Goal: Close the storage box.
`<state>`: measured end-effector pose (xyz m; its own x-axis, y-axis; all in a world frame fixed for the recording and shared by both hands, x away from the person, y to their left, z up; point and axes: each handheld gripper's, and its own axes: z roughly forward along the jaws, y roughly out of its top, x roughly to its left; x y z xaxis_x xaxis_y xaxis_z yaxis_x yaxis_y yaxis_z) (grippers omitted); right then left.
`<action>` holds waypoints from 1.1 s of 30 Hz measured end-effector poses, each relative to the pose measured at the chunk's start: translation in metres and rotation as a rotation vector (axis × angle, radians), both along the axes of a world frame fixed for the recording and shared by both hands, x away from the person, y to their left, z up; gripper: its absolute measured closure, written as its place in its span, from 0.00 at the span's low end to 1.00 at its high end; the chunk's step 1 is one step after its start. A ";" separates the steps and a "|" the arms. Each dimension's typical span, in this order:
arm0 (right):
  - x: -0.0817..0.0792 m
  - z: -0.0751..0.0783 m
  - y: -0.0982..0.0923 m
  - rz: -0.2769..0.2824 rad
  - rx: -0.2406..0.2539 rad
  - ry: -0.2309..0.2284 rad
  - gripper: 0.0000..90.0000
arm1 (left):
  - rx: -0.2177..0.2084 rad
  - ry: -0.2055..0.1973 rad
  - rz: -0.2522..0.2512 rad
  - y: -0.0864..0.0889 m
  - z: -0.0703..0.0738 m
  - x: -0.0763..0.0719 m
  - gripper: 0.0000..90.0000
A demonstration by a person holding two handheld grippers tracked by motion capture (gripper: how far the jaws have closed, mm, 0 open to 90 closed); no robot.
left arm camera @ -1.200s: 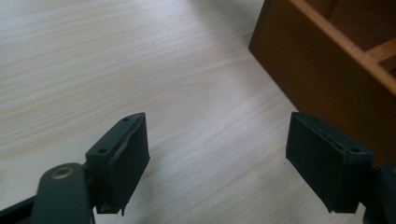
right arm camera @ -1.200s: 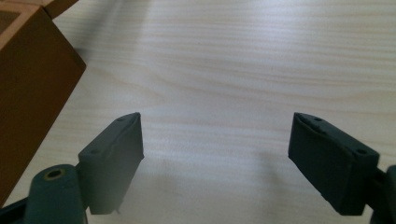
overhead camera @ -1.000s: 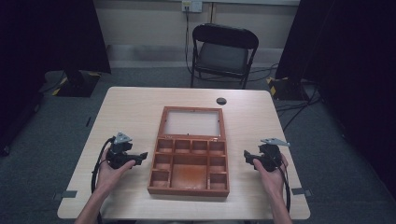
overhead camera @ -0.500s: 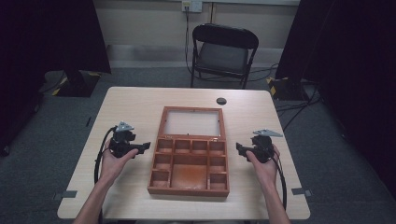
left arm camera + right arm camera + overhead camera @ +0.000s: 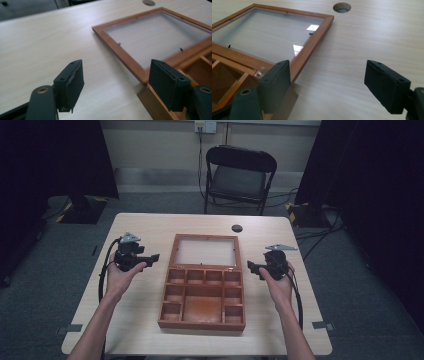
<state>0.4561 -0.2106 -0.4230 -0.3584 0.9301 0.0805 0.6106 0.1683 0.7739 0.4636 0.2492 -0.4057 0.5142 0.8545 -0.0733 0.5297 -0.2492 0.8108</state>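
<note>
A brown wooden box [image 5: 200,324] with several empty compartments lies in the middle of the table, its glass-paned lid [image 5: 206,252] folded flat behind it. My left gripper [image 5: 151,257] is open and hovers just left of the hinge line, pointing at the box. In the left gripper view the open jaws [image 5: 117,85] frame the lid's corner [image 5: 130,65] and the box wall. My right gripper [image 5: 251,267] is open just right of the hinge. In the right gripper view its jaws [image 5: 328,82] hold nothing, with the lid frame [image 5: 312,42] and a hinge [image 5: 260,72] by the left jaw.
A round cable hole [image 5: 236,228] sits in the light wooden table [image 5: 140,330] behind the lid. A black folding chair [image 5: 239,177] stands beyond the far edge. Cables trail from both grippers toward the person's forearms.
Both hands have moved forward along the sides of the box, from beside the compartments to level with the hinge. The right one has also come slightly inward. Jaws stay open.
</note>
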 end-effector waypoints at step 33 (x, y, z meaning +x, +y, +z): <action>0.065 -0.031 0.035 0.093 0.025 0.140 0.29 | -0.109 0.243 -0.072 -0.038 -0.051 0.058 0.28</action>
<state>0.5210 -0.1757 -0.4540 -0.4266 0.8905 0.1582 0.6950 0.2108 0.6874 0.5216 0.2108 -0.4563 0.5296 0.7964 -0.2919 0.6962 -0.2115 0.6860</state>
